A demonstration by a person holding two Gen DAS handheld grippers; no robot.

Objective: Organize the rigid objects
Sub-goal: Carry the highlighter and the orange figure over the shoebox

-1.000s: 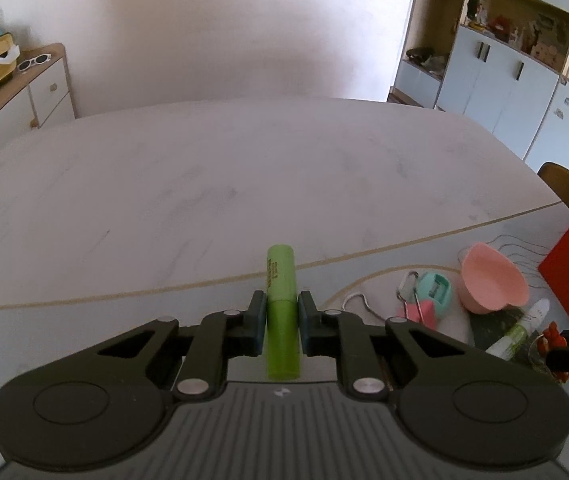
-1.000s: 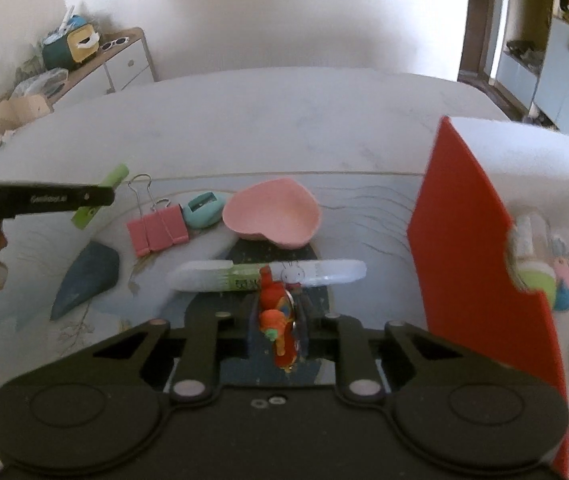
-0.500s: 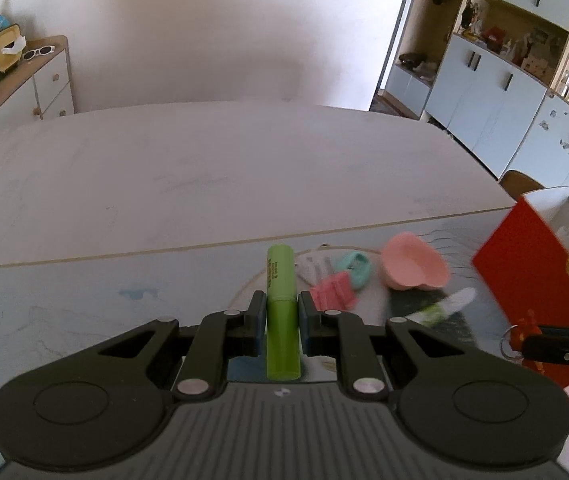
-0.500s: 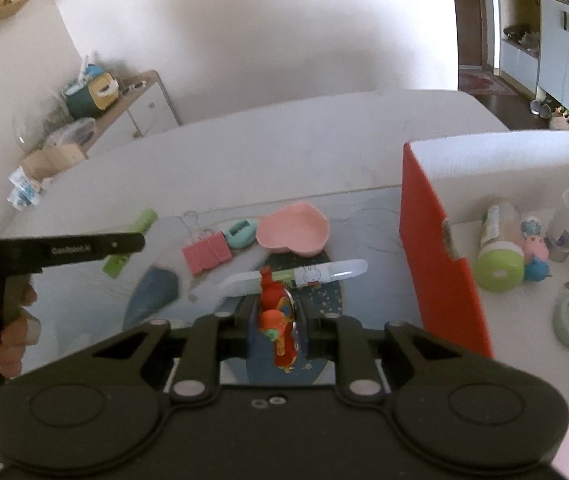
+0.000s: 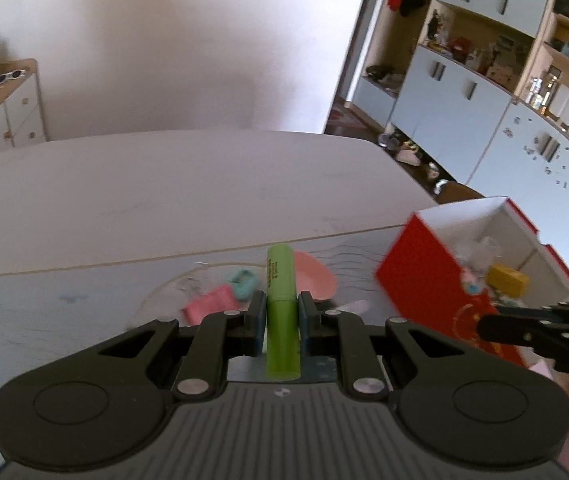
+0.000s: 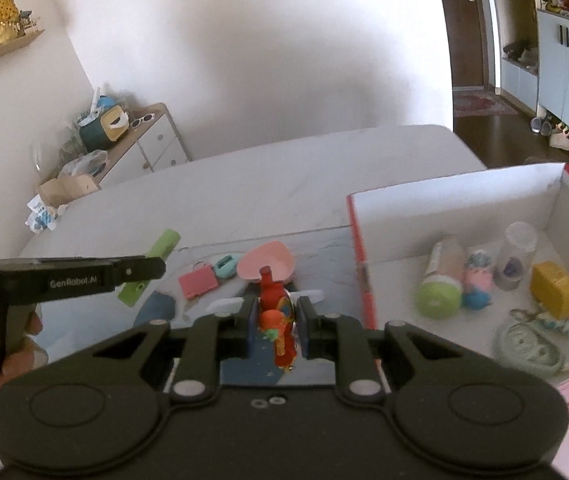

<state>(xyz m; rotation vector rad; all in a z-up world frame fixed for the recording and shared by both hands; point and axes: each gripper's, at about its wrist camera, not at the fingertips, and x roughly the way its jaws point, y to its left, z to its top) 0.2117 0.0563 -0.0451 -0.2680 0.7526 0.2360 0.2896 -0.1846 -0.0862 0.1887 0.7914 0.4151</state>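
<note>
This is a home, a lived-in dining or living room. A large white table (image 5: 172,184) fills the middle; at the right, pale blue cupboards with open wooden shelves (image 5: 484,56) hold knick-knacks. Shoes (image 6: 556,136) sit on the floor at the right edge, and a low white dresser (image 6: 152,148) stands at left.

A lime-green tube (image 5: 281,300) with dark print sits in the black left hand-held gripper (image 5: 281,312); a red, orange and green toy (image 6: 276,320) sits in the black right hand-held gripper (image 6: 273,322). On the pale, faintly veined bench (image 5: 164,192) lie a pink heart-shaped dish (image 6: 267,266), a pink clip (image 6: 197,285), a teal sharpener (image 6: 226,265) and a white tube (image 6: 308,295). The box (image 6: 360,280) is red outside, white inside, holding a yellow block (image 6: 555,289), a green-capped bottle (image 6: 438,298) and a mint-green case (image 6: 530,346)
</note>
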